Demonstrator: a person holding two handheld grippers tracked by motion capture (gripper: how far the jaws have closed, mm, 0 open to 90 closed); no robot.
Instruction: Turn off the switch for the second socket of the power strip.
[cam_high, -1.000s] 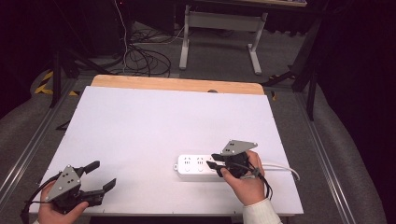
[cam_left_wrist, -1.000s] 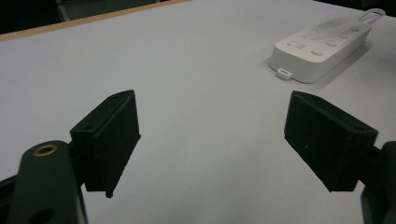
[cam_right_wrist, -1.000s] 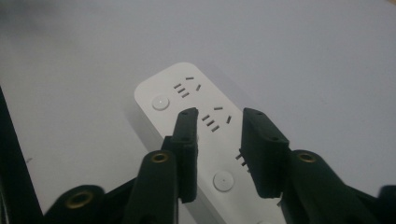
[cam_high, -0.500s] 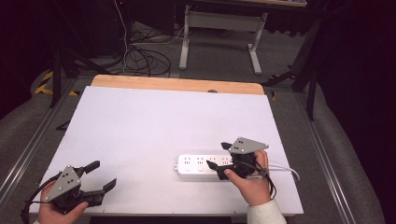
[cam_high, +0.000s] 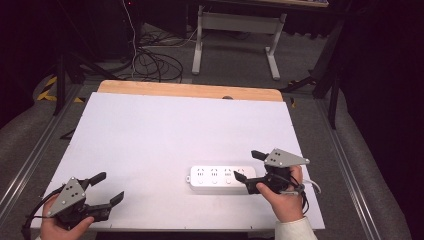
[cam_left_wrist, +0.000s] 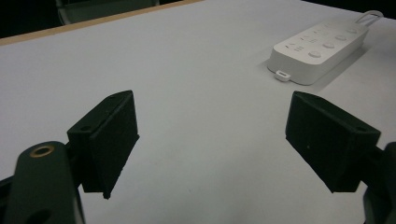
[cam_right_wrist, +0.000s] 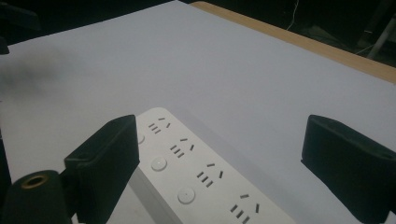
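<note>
The power strip (cam_high: 222, 177) lies flat on the near right of the worktop (cam_high: 165, 130), a white, smooth plastic bar with rounded corners, four socket groups and round buttons. The right gripper (cam_high: 248, 167) sits at its right end, fingers just opened wide, the strip between them ungripped. The left gripper (cam_high: 110, 186) rests near left, fingers wide, empty. The worktop is matte white with a wooden far edge; beyond lie grey floor and black cables (cam_high: 150, 60).
</note>
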